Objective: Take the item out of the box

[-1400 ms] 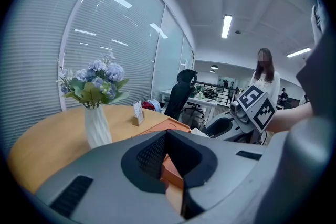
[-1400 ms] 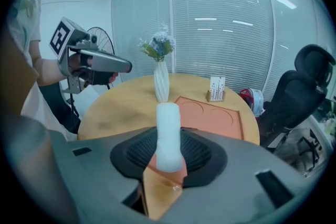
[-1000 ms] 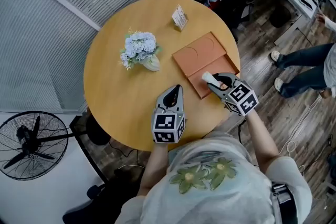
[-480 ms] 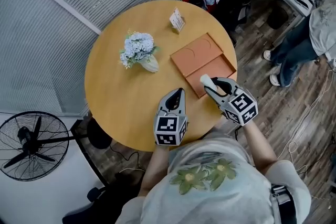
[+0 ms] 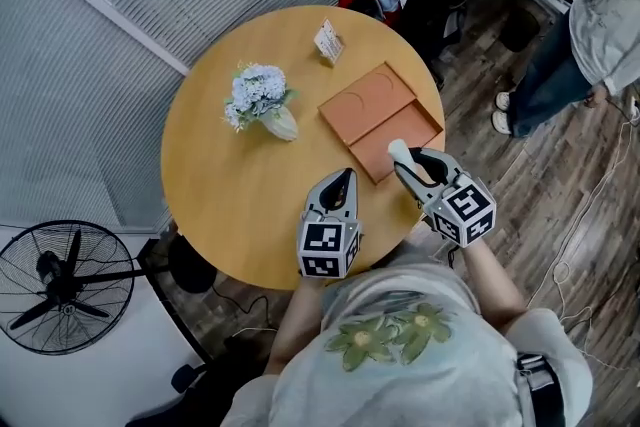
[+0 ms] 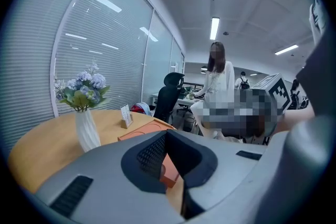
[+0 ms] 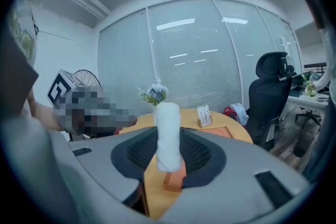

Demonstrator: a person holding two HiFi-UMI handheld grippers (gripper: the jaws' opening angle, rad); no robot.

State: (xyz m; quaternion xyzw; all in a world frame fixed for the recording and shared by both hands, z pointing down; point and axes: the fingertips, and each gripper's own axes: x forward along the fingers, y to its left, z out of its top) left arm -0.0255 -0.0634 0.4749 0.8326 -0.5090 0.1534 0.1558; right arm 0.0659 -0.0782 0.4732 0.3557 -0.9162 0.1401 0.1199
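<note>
Over the round worktop (image 5: 220,195) our right fingers (image 7: 202,153) clamp the white roll (image 7: 168,136) upright to lift it clear of the box (image 5: 385,120), left fingers (image 6: 149,157) together, empty.

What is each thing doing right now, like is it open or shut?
orange box: open, lid lying beside it.
white roll: upright between the right tongs.
right tongs: shut on the white roll.
left tongs: shut, empty.
flower vase: standing upright.
</note>
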